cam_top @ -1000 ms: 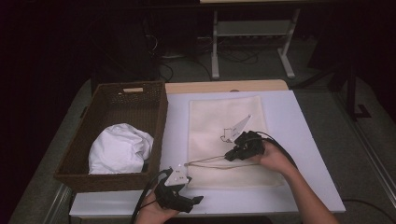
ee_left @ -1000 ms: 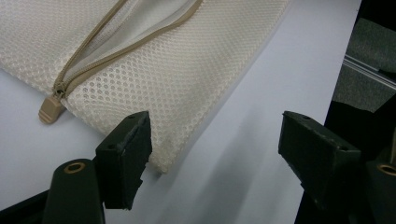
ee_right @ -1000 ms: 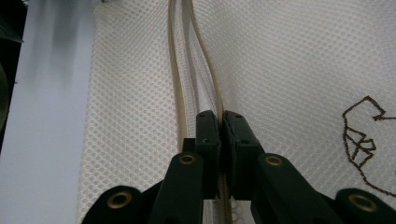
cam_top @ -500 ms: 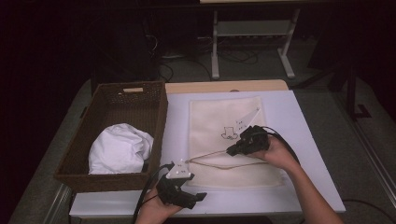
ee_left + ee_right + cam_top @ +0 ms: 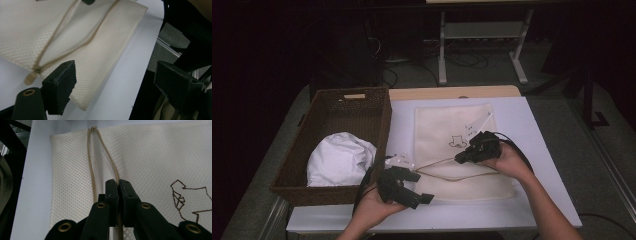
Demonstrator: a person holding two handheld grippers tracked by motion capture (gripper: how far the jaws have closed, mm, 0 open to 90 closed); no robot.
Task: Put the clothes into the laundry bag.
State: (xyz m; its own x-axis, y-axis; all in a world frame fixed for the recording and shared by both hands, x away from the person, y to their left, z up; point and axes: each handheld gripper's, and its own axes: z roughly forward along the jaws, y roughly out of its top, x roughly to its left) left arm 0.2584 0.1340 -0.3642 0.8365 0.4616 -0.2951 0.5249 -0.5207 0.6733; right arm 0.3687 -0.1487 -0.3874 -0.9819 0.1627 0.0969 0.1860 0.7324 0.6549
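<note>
A cream mesh bag [image 5: 447, 125] with a small line drawing lies flat on the white table [image 5: 542, 150]. Its zipper is open in a long slit near the front. My right gripper [image 5: 460, 158] is shut on the far edge of that slit; in the right gripper view the jaws [image 5: 118, 187] pinch the tan zipper tape, with the slit running away to the zipper end [image 5: 93, 128]. My left gripper [image 5: 421, 188] hovers open at the bag's near left corner. In the left gripper view its jaws [image 5: 117, 87] stand wide apart, with the zipper pull [image 5: 30, 78] just beyond the left one.
A dark wicker basket [image 5: 332, 107] stands at the table's left and holds a bundled white cloth [image 5: 339, 157]. The table's front edge runs just below the left hand. Dark floor, cables and a metal stand lie beyond the table.
My right gripper has drawn the far zipper edge slightly away from me, widening the slit. The left gripper has shifted forward toward the bag's corner.
</note>
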